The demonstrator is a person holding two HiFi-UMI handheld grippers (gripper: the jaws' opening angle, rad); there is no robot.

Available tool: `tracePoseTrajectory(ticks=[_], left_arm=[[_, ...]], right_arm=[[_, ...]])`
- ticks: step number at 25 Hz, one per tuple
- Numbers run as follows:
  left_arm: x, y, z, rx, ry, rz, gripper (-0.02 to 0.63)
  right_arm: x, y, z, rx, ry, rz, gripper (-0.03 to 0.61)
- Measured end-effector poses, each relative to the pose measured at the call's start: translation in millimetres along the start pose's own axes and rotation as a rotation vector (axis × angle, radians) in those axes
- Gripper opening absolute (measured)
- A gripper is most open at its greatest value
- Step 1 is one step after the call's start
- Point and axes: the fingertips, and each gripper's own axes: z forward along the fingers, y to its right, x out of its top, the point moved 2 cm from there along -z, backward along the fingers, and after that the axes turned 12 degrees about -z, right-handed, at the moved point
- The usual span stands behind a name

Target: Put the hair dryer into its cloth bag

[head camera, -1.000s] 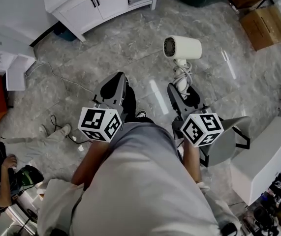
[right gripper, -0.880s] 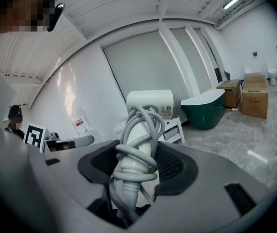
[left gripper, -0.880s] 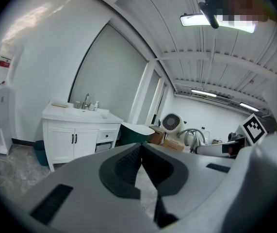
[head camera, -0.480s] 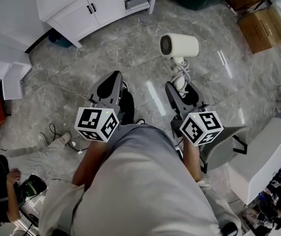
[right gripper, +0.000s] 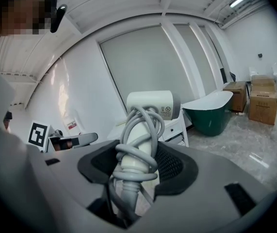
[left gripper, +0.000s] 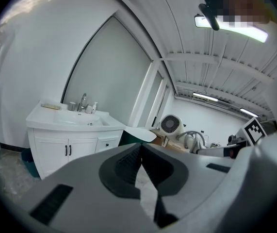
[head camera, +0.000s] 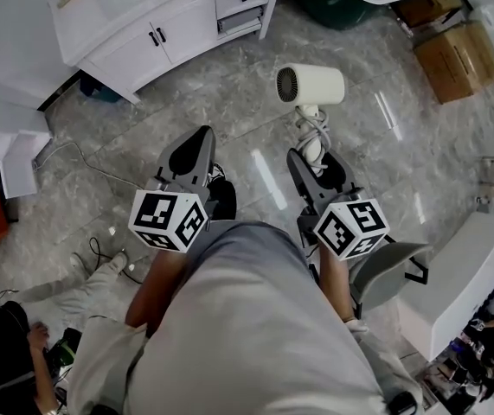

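Note:
A cream hair dryer [head camera: 311, 85] hangs above the grey marble floor with its round grille facing left. My right gripper [head camera: 312, 157] is shut on the dryer's handle, where the grey cord [right gripper: 139, 144] is wound in loops. The right gripper view shows the dryer [right gripper: 150, 106] rising from between the jaws of the right gripper [right gripper: 138, 152]. My left gripper [head camera: 196, 142] is held level beside it, shut with nothing in it. In the left gripper view its jaws [left gripper: 140, 147] meet, and the dryer [left gripper: 170, 125] shows off to the right. No cloth bag shows in any view.
A white vanity cabinet [head camera: 169, 24] with a sink [left gripper: 70, 120] stands ahead on the left. A dark green bathtub [right gripper: 211, 113] and cardboard boxes [head camera: 458, 54] lie to the right. A cable [head camera: 82, 158] trails on the floor, and another person [head camera: 22, 353] crouches at lower left.
Both grippers have moved forward together over the floor toward the cabinet, which now sits nearer. The dryer stays in the right gripper, and the left stays shut.

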Motion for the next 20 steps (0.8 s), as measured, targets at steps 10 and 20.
tracePoseTrajectory(ticks=[10,20], left_arm=[[64.2,-62.6,44.5,-0.019,0.028,0.011,0.008],[92.1,-109.5,69.2,-0.016,0.057,-0.021,0.008]], right_arm=[[51.4,-3.1,92.3,0.019,0.015,-0.018,0.230],[75.3,1.5,153.7,0.026,0.004,-0.033,0.230]])
